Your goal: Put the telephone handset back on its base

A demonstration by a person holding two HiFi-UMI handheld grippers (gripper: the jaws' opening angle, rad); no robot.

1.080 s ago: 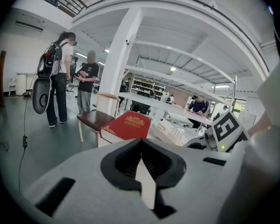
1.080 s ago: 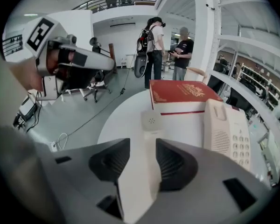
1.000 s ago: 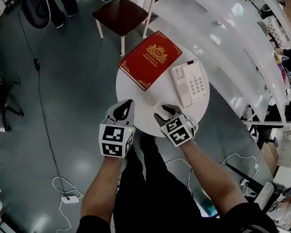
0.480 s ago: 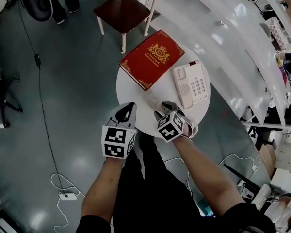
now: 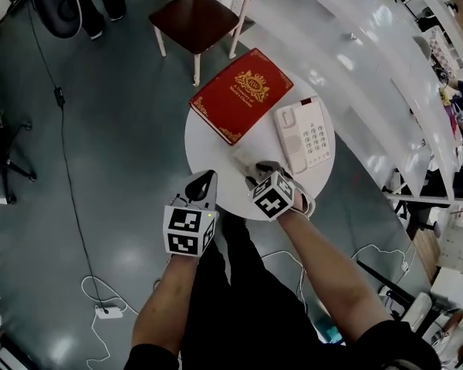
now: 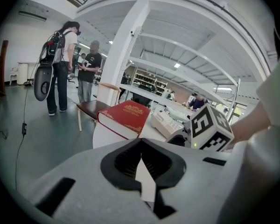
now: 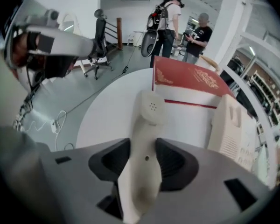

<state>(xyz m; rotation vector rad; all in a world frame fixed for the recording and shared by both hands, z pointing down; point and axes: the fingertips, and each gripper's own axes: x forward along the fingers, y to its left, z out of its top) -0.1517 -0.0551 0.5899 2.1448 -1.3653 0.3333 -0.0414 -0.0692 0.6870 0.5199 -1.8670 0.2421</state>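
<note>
Handset (image 7: 145, 141) pinched in the right gripper (image 5: 260, 176), at the near side of the round table (image 5: 210, 141).
The jaws have just been closing and now press its handle from both sides; the earpiece end sticks out in front of them, toward the red book (image 5: 240, 94). The telephone base (image 5: 302, 136) lies just beside on the table, apart from the handset. The left gripper (image 6: 141, 158) hovers at the table edge, jaws pressed together, nothing between.
</note>
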